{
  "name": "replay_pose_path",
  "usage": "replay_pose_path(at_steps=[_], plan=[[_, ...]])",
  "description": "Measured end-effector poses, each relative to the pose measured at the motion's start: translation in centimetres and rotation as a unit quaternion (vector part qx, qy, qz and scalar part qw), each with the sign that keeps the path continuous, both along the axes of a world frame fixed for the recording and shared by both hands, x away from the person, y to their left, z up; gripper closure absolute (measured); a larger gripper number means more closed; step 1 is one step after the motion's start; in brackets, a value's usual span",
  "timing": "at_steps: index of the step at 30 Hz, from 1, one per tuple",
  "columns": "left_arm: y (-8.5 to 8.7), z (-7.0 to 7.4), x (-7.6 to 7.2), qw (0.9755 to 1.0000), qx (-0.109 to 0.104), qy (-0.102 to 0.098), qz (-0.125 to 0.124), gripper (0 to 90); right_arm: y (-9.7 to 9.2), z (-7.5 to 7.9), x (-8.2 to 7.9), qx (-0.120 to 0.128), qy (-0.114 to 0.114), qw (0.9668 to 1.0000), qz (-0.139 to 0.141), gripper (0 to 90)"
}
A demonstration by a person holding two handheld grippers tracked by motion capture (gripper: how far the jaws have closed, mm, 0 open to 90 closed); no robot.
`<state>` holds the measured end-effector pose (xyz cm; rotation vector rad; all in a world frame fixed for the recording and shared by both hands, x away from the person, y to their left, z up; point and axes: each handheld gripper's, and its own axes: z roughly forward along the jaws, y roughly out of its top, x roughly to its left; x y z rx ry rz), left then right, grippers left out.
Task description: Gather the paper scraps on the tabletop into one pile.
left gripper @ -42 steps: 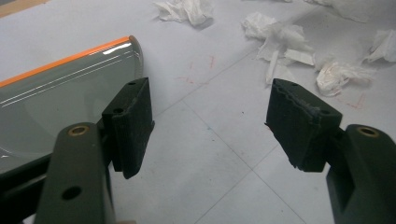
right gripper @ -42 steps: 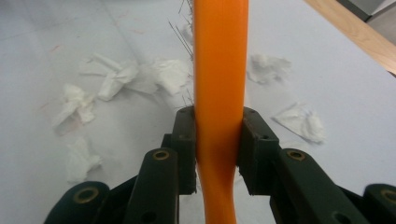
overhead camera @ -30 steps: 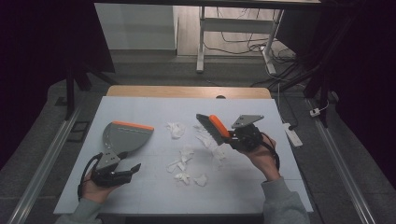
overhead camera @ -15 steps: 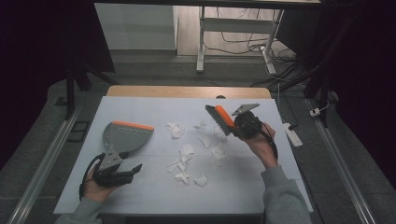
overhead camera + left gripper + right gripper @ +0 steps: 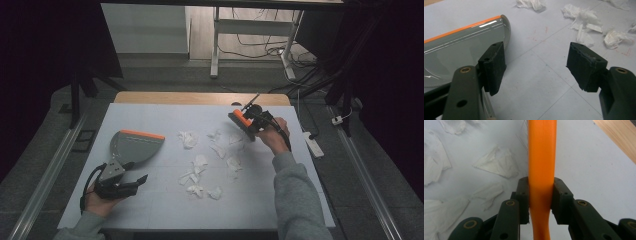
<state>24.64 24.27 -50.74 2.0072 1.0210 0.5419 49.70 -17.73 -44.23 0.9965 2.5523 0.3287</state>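
No writing can be read on anything. The right gripper (image 5: pixel 540 202) pinches the smooth orange plastic handle of a hand brush (image 5: pixel 242 121), held beyond the crumpled white tissue scraps (image 5: pixel 200 162) scattered mid-table (image 5: pixel 165 200). Left of the scraps lies a glossy grey dustpan (image 5: pixel 134 146) with an orange lip; the left gripper (image 5: pixel 536 66), jaws spread, sits at its near side.
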Motion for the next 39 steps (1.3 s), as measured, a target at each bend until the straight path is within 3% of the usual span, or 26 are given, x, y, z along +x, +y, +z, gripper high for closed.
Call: replay_pose_path(at_steps=[4,9,12,15,18,19,21,24,27,33,35,39], plan=[[0.0,-0.1,-0.1,1.0000,0.003,0.000,0.001,31.7,1.8,-0.3,-0.1,-0.008,0.031,0.9991,0.028,70.5],[0.0,-0.1,-0.3,1.0000,0.003,-0.006,0.007,32.0,3.8,-0.8,-1.7,-0.046,0.026,0.9961,0.070,70.7],[-0.1,-0.1,-0.3,0.9999,0.005,-0.006,0.008,32.1,4.5,-0.7,-3.3,-0.034,0.030,0.9941,0.099,70.7],[-0.1,-0.1,-0.2,0.9999,0.006,-0.005,0.009,32.1,4.8,-0.7,-5.2,-0.037,0.032,0.9896,0.135,70.7],[-0.1,-0.2,-0.2,0.9999,0.005,-0.004,0.009,32.1,4.4,0.3,-6.3,0.006,0.042,0.9874,0.153,70.6],[-0.1,-0.2,-0.2,0.9999,0.005,-0.004,0.009,32.1,4.2,0.9,-6.3,0.017,0.028,0.9879,0.151,70.6],[-0.1,-0.2,-0.2,0.9999,0.005,-0.004,0.009,32.1,3.9,2.1,-6.1,0.027,-0.006,0.9903,0.136,70.6],[-0.1,-0.2,-0.2,0.9999,0.005,-0.004,0.009,32.2,3.7,3.0,-4.9,0.041,-0.022,0.9922,0.116,70.5],[0.0,-0.2,-0.1,0.9999,0.004,-0.003,0.009,32.2,4.2,2.9,-3.4,0.037,-0.038,0.9934,0.102,70.5],[0.2,-0.4,-0.1,0.9999,0.002,-0.002,0.011,32.3,5.9,1.1,-0.8,0.023,-0.036,0.9939,0.102,70.5],[0.2,-0.3,-0.1,0.9999,0.003,-0.004,0.011,32.4,6.8,0.4,-0.4,0.007,-0.031,0.9923,0.120,70.5],[0.2,-0.2,-0.2,0.9999,0.001,-0.010,0.011,32.8,8.9,-0.3,-0.1,0.007,-0.023,0.9885,0.149,70.6]])
